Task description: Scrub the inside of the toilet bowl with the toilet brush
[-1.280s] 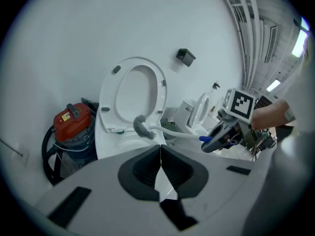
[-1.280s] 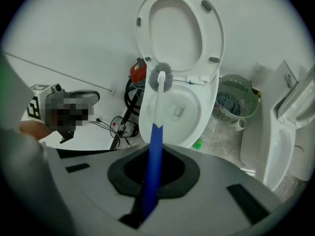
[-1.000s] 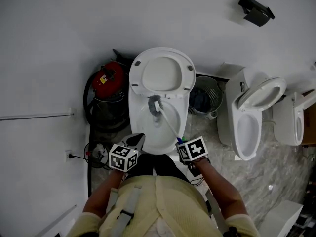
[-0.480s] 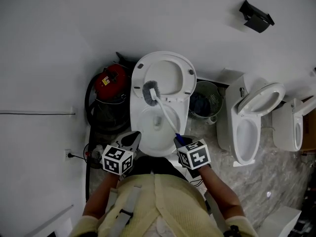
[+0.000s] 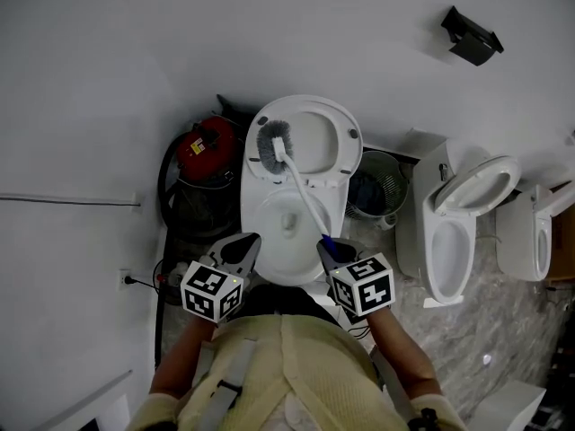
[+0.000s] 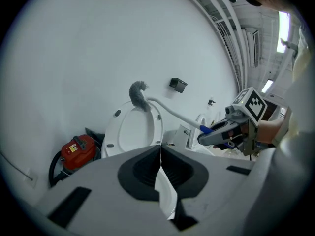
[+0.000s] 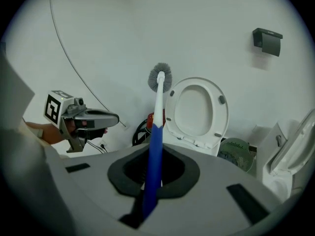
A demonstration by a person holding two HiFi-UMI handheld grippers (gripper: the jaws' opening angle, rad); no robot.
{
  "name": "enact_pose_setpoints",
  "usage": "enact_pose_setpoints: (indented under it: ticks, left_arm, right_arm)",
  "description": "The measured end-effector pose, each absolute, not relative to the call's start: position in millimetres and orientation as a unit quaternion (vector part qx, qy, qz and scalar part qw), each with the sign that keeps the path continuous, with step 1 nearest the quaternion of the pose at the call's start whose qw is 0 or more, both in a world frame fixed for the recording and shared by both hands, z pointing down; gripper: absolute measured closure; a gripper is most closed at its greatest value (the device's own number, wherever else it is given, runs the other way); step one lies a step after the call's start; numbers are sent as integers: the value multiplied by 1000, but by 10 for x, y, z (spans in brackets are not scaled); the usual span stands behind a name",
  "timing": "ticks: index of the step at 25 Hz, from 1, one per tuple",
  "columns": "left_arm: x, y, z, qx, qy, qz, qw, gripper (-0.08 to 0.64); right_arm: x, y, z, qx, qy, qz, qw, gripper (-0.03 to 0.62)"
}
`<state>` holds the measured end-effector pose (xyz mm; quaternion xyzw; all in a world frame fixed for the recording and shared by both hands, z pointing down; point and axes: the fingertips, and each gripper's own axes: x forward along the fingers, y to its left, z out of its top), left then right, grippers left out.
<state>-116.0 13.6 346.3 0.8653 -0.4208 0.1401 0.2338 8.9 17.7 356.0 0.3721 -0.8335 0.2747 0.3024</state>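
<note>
Holding the toilet brush [image 5: 303, 200] by its blue grip, your right claw [image 5: 327, 246] is clamped tight on the handle, which runs straight up between its jaws in the right gripper view; the white shaft slants away from you and up to the grey bristle head [image 5: 271, 144]; that head is out of the toilet bowl [image 5: 250, 215] and, in the head view, lies over the left edge of the raised seat [image 5: 316, 133]; whether it touches the seat cannot be told. Your left claw [image 5: 246, 246] has its jaws closed together with nothing between them; it hovers at the near left rim of the bowl, near the right claw and apart from the brush. The bowl stands open straight ahead of you, against the white wall. A red vacuum cleaner [image 5: 203, 144] with a black hose stands just left of the toilet; a wire waste basket [image 5: 374, 183] stands just to its right, between it and a second toilet [image 5: 452, 232] whose seat is likewise up; a third white toilet [image 5: 530, 223] stands beyond that near the right edge. A black holder [image 5: 472, 27] is fixed high on the wall, well apart from the rest; the floor [image 5: 503, 321] on the right is marbled grey.
</note>
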Motion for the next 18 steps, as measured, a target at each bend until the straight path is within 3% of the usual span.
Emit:
enact_pose_setpoints:
  ticks: [18]
  left_arm:
    - [-1180, 118, 3309, 872, -418, 135, 217, 546]
  right_arm:
    - [54, 115, 3370, 393, -838, 272, 264, 568]
